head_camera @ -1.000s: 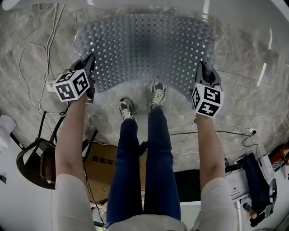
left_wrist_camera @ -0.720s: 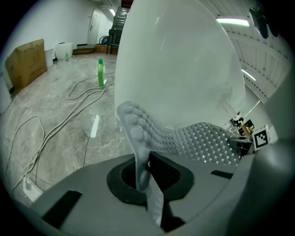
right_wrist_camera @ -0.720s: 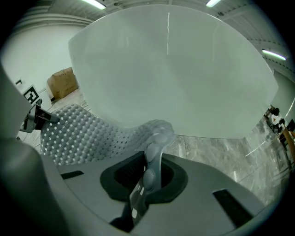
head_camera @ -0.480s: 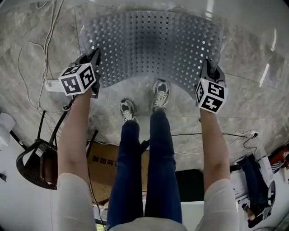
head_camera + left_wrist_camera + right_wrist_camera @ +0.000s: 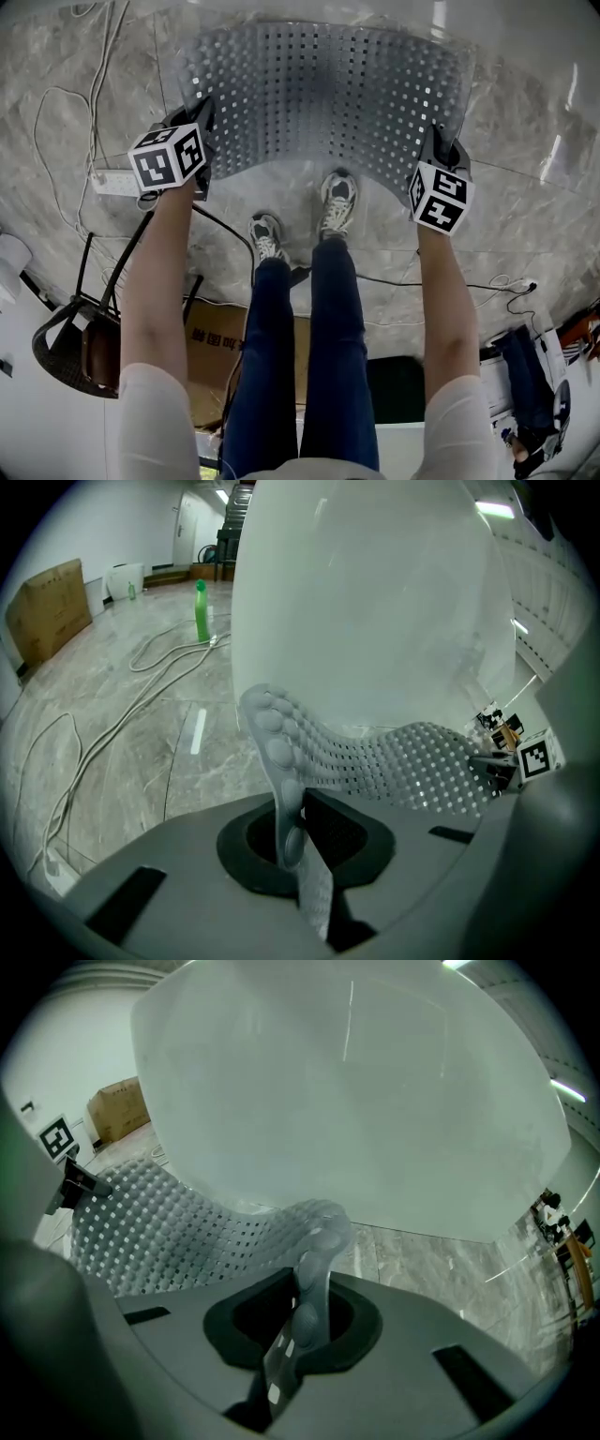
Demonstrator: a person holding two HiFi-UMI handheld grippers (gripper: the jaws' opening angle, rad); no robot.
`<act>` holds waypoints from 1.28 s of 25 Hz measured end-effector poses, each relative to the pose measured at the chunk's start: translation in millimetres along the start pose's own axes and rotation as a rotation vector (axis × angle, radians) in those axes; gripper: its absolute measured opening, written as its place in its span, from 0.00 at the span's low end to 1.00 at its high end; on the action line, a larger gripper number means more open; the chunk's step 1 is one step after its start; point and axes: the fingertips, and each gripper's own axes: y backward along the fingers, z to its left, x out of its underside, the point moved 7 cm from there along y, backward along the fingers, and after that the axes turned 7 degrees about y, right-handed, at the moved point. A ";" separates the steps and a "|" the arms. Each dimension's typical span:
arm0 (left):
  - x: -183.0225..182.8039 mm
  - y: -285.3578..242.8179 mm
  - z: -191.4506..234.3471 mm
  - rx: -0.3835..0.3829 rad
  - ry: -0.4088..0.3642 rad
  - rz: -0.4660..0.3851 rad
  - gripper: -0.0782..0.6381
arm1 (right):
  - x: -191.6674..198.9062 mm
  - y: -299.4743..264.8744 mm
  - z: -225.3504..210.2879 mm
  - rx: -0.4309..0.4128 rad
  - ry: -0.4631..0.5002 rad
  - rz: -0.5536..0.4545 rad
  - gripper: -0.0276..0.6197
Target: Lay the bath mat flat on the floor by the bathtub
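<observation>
Grey marble floor (image 5: 530, 230), dark chair (image 5: 84, 352)

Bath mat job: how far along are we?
Done: bath mat is spread out in front of the bathtub. In hand: left gripper and right gripper each clamp a near corner, the middle sagging between them. Left: set it flat on the floor and release.

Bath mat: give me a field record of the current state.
mat: grey, perforated, sagging in a curve, not flat
left gripper: jaws shut on mat's near left corner
right gripper: jaws shut on mat's near right corner
bathtub: white, just beyond mat
floor: marble tiles
cables: on floor, left of mat
</observation>
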 end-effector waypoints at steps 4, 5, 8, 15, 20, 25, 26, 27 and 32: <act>6.9 -7.2 8.5 -0.027 0.016 0.011 0.17 | 5.1 -10.1 -2.7 0.016 0.014 0.011 0.11; 8.7 -9.3 11.5 -0.036 0.022 0.012 0.17 | 6.5 -12.4 -3.1 0.019 0.017 0.012 0.11; 11.3 -16.4 19.0 -0.060 0.019 0.019 0.17 | 10.7 -17.8 -3.8 0.025 0.023 0.015 0.11; 8.4 -34.8 26.2 -0.117 -0.038 0.034 0.17 | 21.7 -28.2 -4.9 0.035 0.014 0.031 0.11; 6.8 -51.4 34.9 -0.167 -0.085 0.066 0.17 | 28.4 -41.4 -5.5 0.048 0.018 0.055 0.11; 7.8 -62.9 39.8 -0.210 -0.103 0.081 0.17 | 37.5 -57.8 -4.5 0.063 0.033 0.084 0.11; 8.3 -65.0 40.2 -0.216 -0.104 0.083 0.17 | 39.5 -61.0 -5.3 0.068 0.036 0.091 0.11; 8.7 -66.9 40.4 -0.220 -0.108 0.085 0.17 | 41.3 -64.0 -6.5 0.073 0.041 0.099 0.11; 11.1 -75.1 47.3 -0.237 -0.122 0.102 0.17 | 48.7 -81.0 -11.6 0.081 0.105 0.138 0.11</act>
